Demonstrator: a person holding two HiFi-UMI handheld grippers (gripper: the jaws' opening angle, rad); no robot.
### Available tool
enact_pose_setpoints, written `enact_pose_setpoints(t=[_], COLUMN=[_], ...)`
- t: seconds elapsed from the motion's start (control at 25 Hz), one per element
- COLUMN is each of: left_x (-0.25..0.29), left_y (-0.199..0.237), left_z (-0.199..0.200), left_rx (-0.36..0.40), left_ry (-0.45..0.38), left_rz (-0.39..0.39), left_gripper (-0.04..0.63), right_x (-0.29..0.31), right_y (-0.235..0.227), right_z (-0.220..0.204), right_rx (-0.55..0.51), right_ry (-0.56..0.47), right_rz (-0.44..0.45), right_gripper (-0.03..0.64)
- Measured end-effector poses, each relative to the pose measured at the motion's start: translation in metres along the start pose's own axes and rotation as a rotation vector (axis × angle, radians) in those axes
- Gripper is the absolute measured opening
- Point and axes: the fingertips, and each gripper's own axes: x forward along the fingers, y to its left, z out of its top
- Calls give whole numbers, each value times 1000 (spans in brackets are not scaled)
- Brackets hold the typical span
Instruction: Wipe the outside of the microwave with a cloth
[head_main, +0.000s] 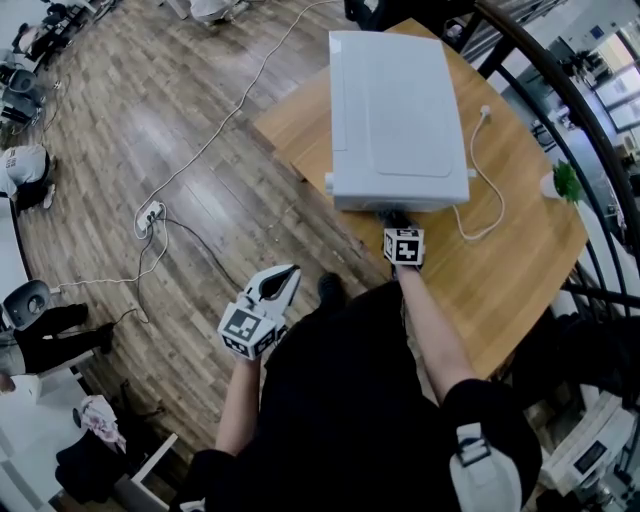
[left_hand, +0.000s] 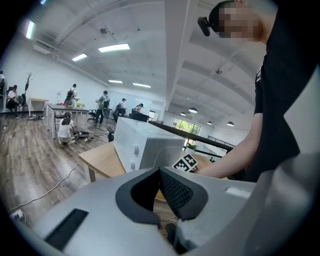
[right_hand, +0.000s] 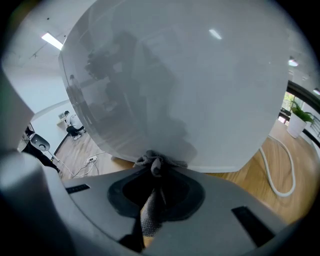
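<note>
A white microwave (head_main: 395, 115) stands on a wooden table (head_main: 520, 250); it also shows in the left gripper view (left_hand: 145, 145). My right gripper (head_main: 400, 222) is shut on a grey cloth (right_hand: 156, 162) and presses it against the microwave's glossy side (right_hand: 190, 80), low down. My left gripper (head_main: 280, 285) hangs over the floor to the left of the table, apart from the microwave. Its jaws are together with nothing between them.
The microwave's white power cord (head_main: 485, 180) loops on the table to its right. A small potted plant (head_main: 562, 182) stands at the table's right edge. A power strip and cables (head_main: 150, 212) lie on the wooden floor. A black railing (head_main: 560, 90) curves behind the table.
</note>
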Motion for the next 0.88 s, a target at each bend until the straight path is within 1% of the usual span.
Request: enact_pose_setpoints(t=[0.16, 0.24, 0.32, 0.52, 0.8, 0.88], left_x=[-9, -12, -15, -21, -27, -30], left_y=[4, 7, 10, 13, 15, 17], left_z=[-6, -6, -6, -8, -10, -11], left_rx=[-12, -9, -10, -12, -15, -16], left_ry=[7, 0, -3, -8, -11, -11], left_rz=[16, 21, 26, 31, 36, 40], left_gripper=[0, 0, 0, 0, 0, 0], right_x=[3, 5, 8, 16, 15, 18], right_y=[16, 26, 37, 52, 74, 79], right_z=[-4, 3, 2, 0, 14, 5], right_rx=[-11, -14, -12, -30, -42, -36], right_ry=[20, 1, 10, 14, -12, 21], right_rz=[16, 33, 53, 69, 97, 106], right_gripper=[34, 34, 34, 34, 34, 34])
